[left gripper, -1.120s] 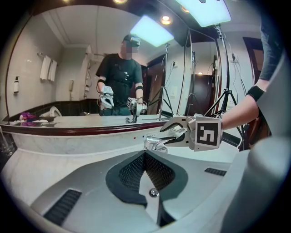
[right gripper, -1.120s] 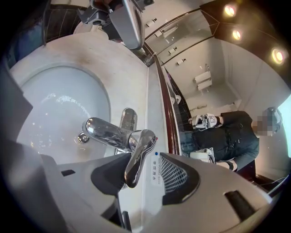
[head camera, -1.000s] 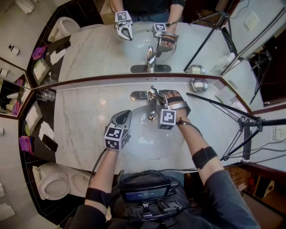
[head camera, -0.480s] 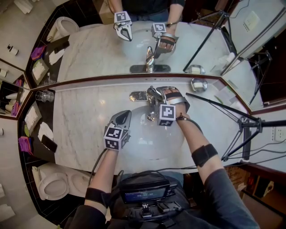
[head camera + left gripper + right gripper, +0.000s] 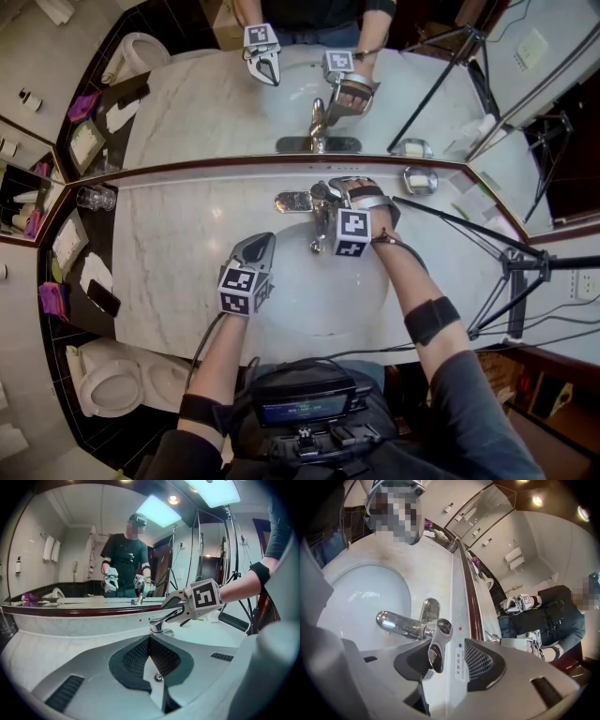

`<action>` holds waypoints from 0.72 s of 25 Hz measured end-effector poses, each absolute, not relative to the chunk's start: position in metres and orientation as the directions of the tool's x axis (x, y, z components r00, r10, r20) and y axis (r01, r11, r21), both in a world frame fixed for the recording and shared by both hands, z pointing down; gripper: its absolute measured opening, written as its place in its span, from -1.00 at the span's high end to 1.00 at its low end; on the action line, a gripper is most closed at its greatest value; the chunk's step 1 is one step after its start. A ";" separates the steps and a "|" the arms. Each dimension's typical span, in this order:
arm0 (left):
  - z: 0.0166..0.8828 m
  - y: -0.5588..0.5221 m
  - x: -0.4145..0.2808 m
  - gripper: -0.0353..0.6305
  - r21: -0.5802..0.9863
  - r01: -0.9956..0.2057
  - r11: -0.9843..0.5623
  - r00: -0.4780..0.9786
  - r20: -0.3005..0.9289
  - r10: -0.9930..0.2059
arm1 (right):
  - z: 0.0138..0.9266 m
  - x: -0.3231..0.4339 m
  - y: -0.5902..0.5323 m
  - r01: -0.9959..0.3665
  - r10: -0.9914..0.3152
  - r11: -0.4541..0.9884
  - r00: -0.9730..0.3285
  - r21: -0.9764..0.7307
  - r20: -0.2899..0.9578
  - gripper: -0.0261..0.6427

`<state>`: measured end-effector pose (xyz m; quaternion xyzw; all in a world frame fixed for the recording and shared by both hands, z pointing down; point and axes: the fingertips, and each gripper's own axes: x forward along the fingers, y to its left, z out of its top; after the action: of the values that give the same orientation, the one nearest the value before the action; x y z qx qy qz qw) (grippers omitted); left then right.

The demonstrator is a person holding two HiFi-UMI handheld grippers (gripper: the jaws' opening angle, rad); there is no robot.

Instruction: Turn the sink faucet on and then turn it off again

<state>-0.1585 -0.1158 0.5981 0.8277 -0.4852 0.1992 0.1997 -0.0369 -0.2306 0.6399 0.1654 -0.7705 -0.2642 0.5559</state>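
- Two claws are in view, but only your right claw [image 5: 445, 656] is at work. Its jaws stand apart with the faucet lever [image 5: 439, 634] between them. The lever leans on the pad at the right gripper view's left, with a gap on the other side.
- Your left claw [image 5: 151, 644] is pinched shut on nothing and hangs low by the near-left rim of the basin [image 5: 319, 291], well apart from the faucet.
- The faucet sits at the back of the basin, just below the mirror [image 5: 216, 103], and its spout [image 5: 401, 624] reaches out over the bowl. No stream shows from it, so I judge you are at the turning-on step, or have just shut the water off.
- The lever is a short, tapered blade of polished chrome, rounded and slick. Narrow the jaws until both pads bear on it, or press one pad flat against its side.
- Work near the lever's tip for leverage, and follow the arc of its pivot instead of dragging it sideways.
- The dark pads have a fine mesh texture, which should help them bite on the smooth metal.
- The tabletop [image 5: 178, 244] is glossy, pale veined marble, and the basin is a smooth white oval, so a slipping claw would skate across either.
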 end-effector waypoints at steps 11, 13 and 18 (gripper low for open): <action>0.597 -0.113 -0.157 0.89 0.133 -0.884 -0.447 0.446 0.525 -0.725 | 0.640 -0.035 -0.229 0.045 -0.558 0.798 -0.323 0.601 0.765 0.26; 0.597 -0.113 -0.156 0.89 0.130 -0.883 -0.451 0.447 0.524 -0.725 | 0.640 -0.033 -0.228 0.047 -0.572 0.788 -0.311 0.614 0.759 0.26; 0.591 -0.113 -0.156 0.89 0.120 -0.882 -0.456 0.447 0.521 -0.727 | 0.638 -0.029 -0.222 0.058 -0.573 0.788 -0.295 0.613 0.765 0.25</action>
<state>-0.1564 -0.1132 0.5913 0.8289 -0.4852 0.2026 0.1910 -0.0295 -0.2215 0.6381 0.1703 -0.7553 -0.2775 0.5687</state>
